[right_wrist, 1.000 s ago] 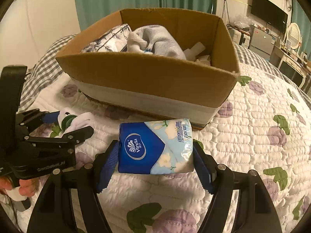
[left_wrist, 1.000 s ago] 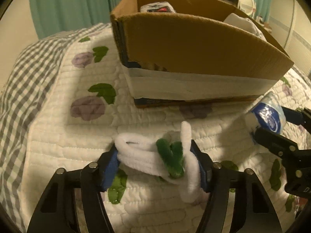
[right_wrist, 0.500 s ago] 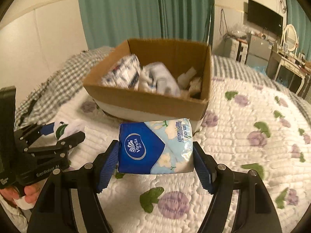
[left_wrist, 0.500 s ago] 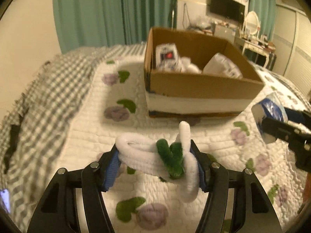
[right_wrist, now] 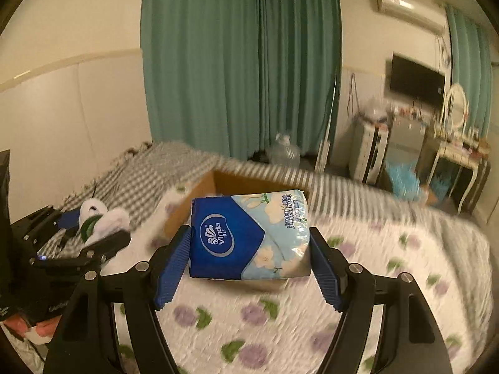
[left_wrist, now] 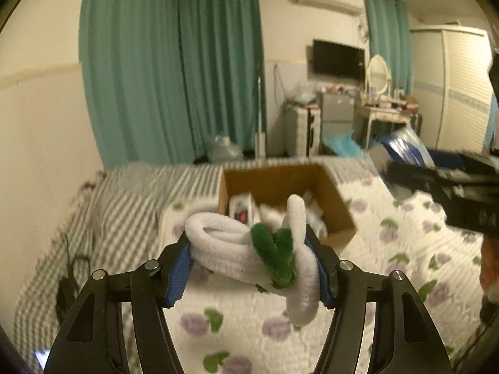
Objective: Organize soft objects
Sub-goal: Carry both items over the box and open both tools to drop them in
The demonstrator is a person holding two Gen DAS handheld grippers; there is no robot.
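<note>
Above the bed (left_wrist: 389,268), both tools are rising: left tool (left_wrist: 252,258) clamping the fuzzy wire bundle (left_wrist: 249,249), right tool (right_wrist: 249,243) clamping the tissue pack (right_wrist: 246,237). Cardboard box (left_wrist: 330,193) now lies below, so drop-in is likely next.

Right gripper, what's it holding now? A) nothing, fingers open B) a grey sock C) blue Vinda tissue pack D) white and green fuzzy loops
C: in the right wrist view the right gripper has its fingers closed on the blue Vinda tissue pack; the white and green fuzzy loops sit in the left gripper.
</note>
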